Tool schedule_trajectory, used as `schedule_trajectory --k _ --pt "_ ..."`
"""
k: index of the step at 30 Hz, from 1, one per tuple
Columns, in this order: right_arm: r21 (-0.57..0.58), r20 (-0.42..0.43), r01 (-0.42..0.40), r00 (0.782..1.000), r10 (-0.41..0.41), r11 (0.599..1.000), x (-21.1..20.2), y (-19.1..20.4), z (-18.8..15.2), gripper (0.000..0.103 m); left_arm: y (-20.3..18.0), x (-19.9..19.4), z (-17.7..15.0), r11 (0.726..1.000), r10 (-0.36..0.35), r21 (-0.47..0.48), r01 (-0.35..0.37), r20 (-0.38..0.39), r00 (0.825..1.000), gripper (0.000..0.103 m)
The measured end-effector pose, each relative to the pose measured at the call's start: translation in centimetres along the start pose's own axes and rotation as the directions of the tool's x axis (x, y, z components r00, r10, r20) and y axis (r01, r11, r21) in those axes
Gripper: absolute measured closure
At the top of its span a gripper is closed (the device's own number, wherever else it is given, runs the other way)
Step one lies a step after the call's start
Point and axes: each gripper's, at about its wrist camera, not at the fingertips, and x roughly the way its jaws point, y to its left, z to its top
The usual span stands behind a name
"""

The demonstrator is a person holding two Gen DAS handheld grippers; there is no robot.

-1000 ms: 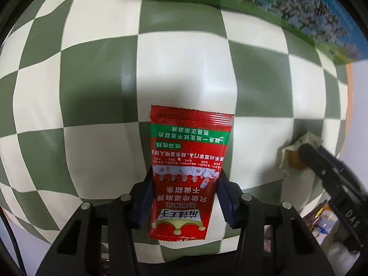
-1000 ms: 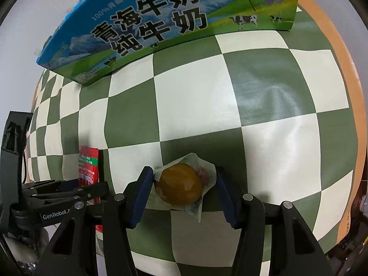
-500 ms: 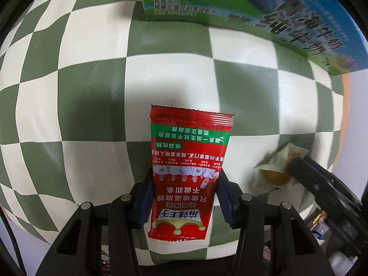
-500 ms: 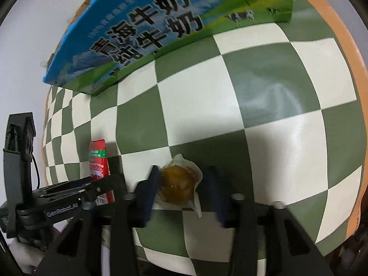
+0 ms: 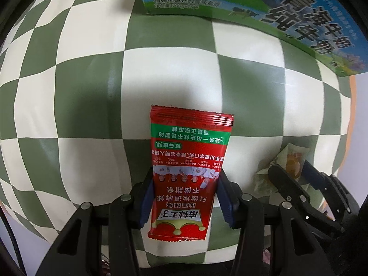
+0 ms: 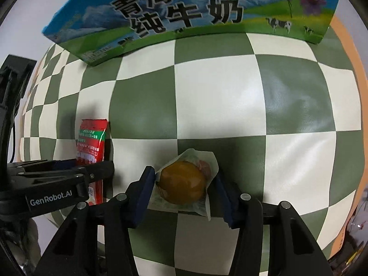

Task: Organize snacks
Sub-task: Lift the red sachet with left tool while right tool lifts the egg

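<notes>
A red snack packet [image 5: 188, 172] with a green band stands upright between the blue pads of my left gripper [image 5: 185, 193], which is shut on it above the chequered cloth. The same packet [image 6: 92, 142] and the left gripper [image 6: 69, 172] show at the left of the right wrist view. A brown round pastry in a clear wrapper [image 6: 181, 181] sits between the fingers of my right gripper [image 6: 184, 184]. Its jaws are closing, and the pads press on the wrapper's sides. In the left wrist view the pastry [image 5: 292, 163] and right gripper [image 5: 289, 179] are at the right.
A blue and green milk carton box [image 6: 184, 7] lies along the far side of the green and white chequered cloth [image 6: 230, 103]; it also shows at the top right as the milk box [image 5: 276, 11]. An orange table edge [image 6: 349, 46] runs down the right.
Both grippers have moved with their loads toward the milk box, which now fills more of each view. The right gripper sits closer beside the left.
</notes>
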Motion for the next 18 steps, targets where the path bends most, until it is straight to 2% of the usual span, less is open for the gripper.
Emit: schedule_trajectory --k 7,10,14,18 --pt "0.024 0.036 -0.049 0.998 0.048 0.999 -2.1 -0.3 -0.8 0.054 -1.7 -2.9 -0.7 0.999 -0.039 0.033 0.038 0.036 0.999 0.057" --pt "0.038 0.050 -0.075 0.996 0.073 0.996 -3.5 -1.3 -0.7 0.064 -2.5 -4.5 -0.7 0.997 -0.060 0.050 0.057 0.056 0.997 0.057" --pt "0.040 0.043 -0.086 0.995 0.084 0.995 -4.2 -2.2 0.1 0.066 -2.8 -6.8 0.4 0.996 -0.044 0.074 0.038 0.073 0.996 0.057" --pt "0.149 0.011 -0.177 0.984 0.177 0.973 -3.5 -4.2 0.3 0.064 -2.8 -5.7 1.0 0.998 -0.037 0.059 0.035 0.034 0.999 0.057"
